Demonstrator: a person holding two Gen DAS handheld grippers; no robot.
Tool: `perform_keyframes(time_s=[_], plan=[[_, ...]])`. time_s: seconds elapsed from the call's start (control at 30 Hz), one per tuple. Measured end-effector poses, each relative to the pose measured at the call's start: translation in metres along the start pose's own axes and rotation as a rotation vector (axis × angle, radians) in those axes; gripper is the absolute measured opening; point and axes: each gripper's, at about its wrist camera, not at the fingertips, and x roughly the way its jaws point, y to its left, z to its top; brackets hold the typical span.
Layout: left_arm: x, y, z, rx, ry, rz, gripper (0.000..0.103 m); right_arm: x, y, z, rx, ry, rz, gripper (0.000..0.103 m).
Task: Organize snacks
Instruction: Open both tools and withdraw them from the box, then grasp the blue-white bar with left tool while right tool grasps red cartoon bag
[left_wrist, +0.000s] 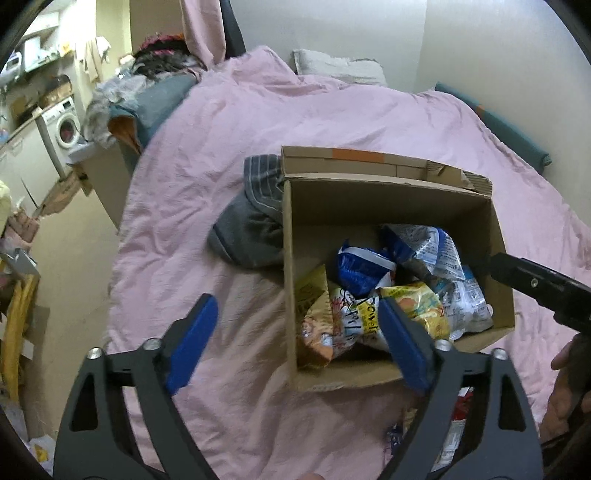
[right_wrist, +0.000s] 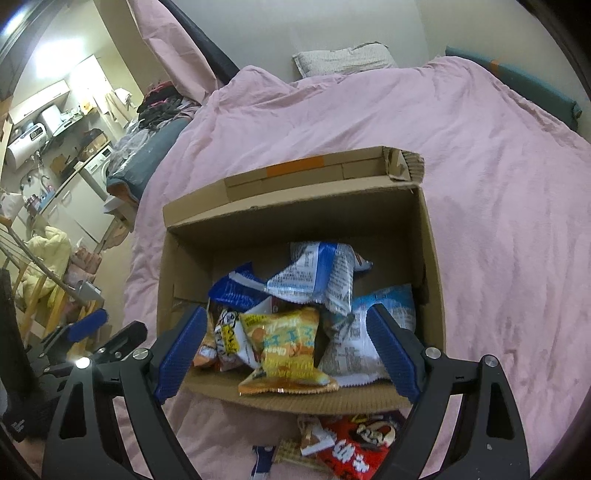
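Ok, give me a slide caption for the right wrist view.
Open right gripper above a brown cardboard box of snack packets on a pink bedspread.

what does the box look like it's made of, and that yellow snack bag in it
Cardboard box: brown corrugated cardboard, matte; fluting shows along its torn flap edge. Yellow snack bag: apparently thin plastic film, glossy, with crinkles, light glints and a crimped, serrated seal along its bottom edge.

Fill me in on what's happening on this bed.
A person with a gripper in each hand is sorting snacks into a cardboard box on the pink bedspread. Several packets already lie inside, a yellow packet on top. Both the left gripper and right gripper are open and empty. A red packet waits outside.
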Motion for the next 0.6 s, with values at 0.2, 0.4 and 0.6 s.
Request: perform_keyframes(time_s=[0.2, 0.4, 0.6], plan=[[-0.017, 0.0, -0.02, 0.006, 0.016, -0.027, 0.09, -0.016, -0.006, -0.023, 0.028, 0.029, 0.017, 0.09], [-0.021, -0.007, -0.047, 0.004, 0.077, -0.065, 0.09, -0.038, -0.024, -0.051, 0.108, 0.057, 0.032, 0.09], [-0.002, -0.026, -0.074, 0.016, 0.209, -0.124, 0.09, -0.048, -0.043, -0.075, 0.188, 0.091, 0.024, 0.09]])
